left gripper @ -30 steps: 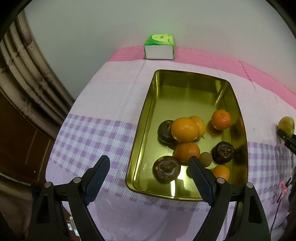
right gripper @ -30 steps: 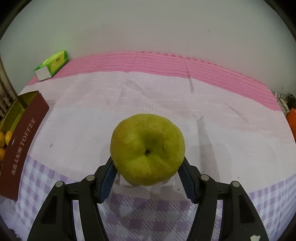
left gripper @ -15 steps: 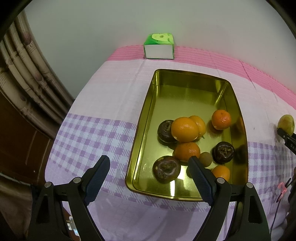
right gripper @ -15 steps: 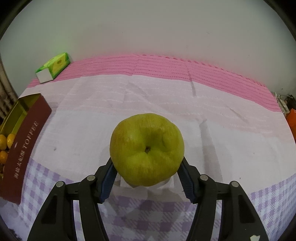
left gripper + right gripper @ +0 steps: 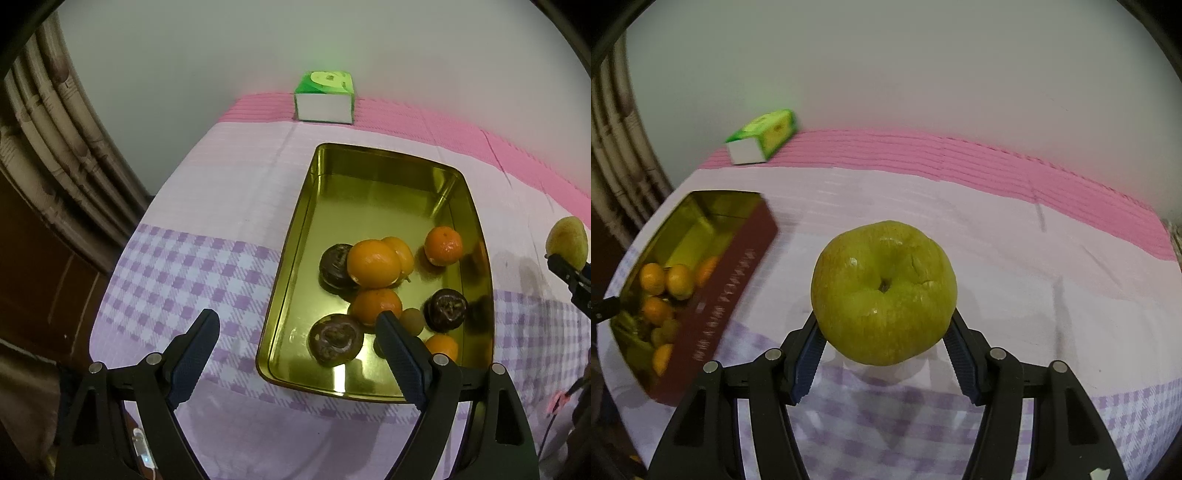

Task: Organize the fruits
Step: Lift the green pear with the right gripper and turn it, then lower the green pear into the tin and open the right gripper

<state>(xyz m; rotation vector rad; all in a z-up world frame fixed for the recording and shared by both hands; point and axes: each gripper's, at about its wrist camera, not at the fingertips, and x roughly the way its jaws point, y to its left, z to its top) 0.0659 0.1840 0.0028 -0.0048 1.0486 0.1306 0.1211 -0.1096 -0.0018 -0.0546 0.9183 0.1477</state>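
My right gripper (image 5: 884, 332) is shut on a yellow-green pear (image 5: 884, 291) and holds it above the tablecloth, to the right of the tin. The pear also shows at the right edge of the left wrist view (image 5: 567, 242). A gold tin tray (image 5: 369, 184) holds several oranges (image 5: 373, 264) and dark brown fruits (image 5: 335, 344) in its near half. In the right wrist view the tin (image 5: 735, 273) is at the left, blurred. My left gripper (image 5: 297, 339) is open and empty, hovering over the tin's near left corner.
A green tissue box (image 5: 325, 98) stands at the table's far edge by the wall; it also shows in the right wrist view (image 5: 762, 136). A curtain (image 5: 55, 147) hangs at the left. The pink and purple checked cloth (image 5: 207, 221) covers the table.
My right gripper has lifted the pear and swung toward the tin, which now shows more fully at the left. The left gripper has not moved.
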